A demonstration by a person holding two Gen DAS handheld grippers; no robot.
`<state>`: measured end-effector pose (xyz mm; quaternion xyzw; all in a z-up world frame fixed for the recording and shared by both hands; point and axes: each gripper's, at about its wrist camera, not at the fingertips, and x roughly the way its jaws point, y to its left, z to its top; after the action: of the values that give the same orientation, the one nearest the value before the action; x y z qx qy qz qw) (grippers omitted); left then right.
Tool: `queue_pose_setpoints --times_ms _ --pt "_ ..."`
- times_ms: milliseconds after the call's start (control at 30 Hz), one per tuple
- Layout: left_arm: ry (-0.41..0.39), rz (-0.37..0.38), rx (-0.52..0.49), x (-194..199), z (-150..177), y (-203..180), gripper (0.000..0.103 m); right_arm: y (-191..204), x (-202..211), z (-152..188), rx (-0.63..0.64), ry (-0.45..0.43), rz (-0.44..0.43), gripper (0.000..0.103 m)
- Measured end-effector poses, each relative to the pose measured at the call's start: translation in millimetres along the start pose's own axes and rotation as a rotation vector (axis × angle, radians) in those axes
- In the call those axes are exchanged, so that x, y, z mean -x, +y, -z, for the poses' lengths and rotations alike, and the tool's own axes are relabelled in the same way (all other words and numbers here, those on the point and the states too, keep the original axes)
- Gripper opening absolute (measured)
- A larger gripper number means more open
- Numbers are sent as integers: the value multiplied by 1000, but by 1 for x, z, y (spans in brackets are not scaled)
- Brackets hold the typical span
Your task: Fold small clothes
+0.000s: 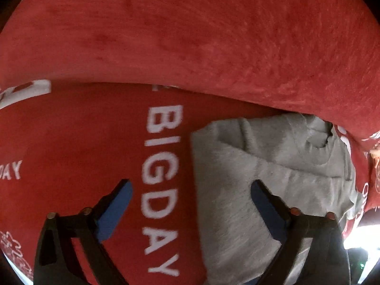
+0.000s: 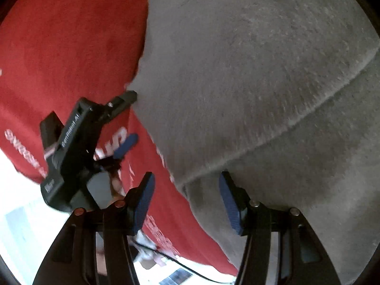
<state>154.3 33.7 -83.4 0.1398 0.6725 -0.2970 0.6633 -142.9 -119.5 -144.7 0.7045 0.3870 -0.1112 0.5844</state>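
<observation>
Open left gripper [image 1: 190, 204] over grey garment [image 1: 261, 171], red "BIG DAY" blanket [image 1: 83, 142]

The garment [image 1: 273, 166] lies on the printed cloth [image 1: 83, 154], to the right of its lettering in the left wrist view. The left gripper [image 1: 190, 211] straddles the garment's left edge. In the right wrist view the left gripper [image 2: 128, 118] sits left of the right gripper [image 2: 187, 199], at the garment's [image 2: 249, 71] edge.

Both views: strong fisheye bowing, black vignette at corners. Motion blur throughout; fabric weave smeared. Left wrist: dim, red cast, blown-out white patch at lower right edge. Right wrist: brighter, overexposed white glare at lower left; soft shadows along cloth folds.
</observation>
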Motion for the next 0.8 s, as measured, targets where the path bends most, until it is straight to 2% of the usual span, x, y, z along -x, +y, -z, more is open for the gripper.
queue_pose_setpoints --times_ms 33,67,100,133,167,200,367,500,567,600,700,800 --pt "20 8 -3 -6 -1 -1 45 -1 1 -1 -13 -13 -10 60" --pt "32 30 -1 -9 -1 -2 37 -2 4 -2 -20 -20 -24 59" --pt "15 59 3 -6 -2 -2 18 -1 2 -3 -22 -18 -39 48" --pt "14 87 1 -3 -3 -1 9 1 0 -4 -20 -9 -54 19" --pt "6 92 -2 2 -3 2 9 3 -4 -3 -15 6 -52 8" --pt "-6 94 -9 7 -3 4 9 6 -6 -3 -8 11 -56 7" --pt "-5 134 -27 11 -9 29 9 24 -36 7 30 74 -129 7" --pt "-3 118 -43 2 -3 33 9 14 -69 13 60 120 -39 7" --pt "-7 138 -30 1 1 37 9 2 -67 14 47 135 -30 8" --pt "-7 145 -26 1 1 39 9 0 -62 15 48 142 -30 14" --pt "-2 142 -21 4 -1 41 9 -4 -25 14 123 145 0 53" --pt "-5 120 -36 8 -1 37 9 -15 38 0 189 26 89 54"
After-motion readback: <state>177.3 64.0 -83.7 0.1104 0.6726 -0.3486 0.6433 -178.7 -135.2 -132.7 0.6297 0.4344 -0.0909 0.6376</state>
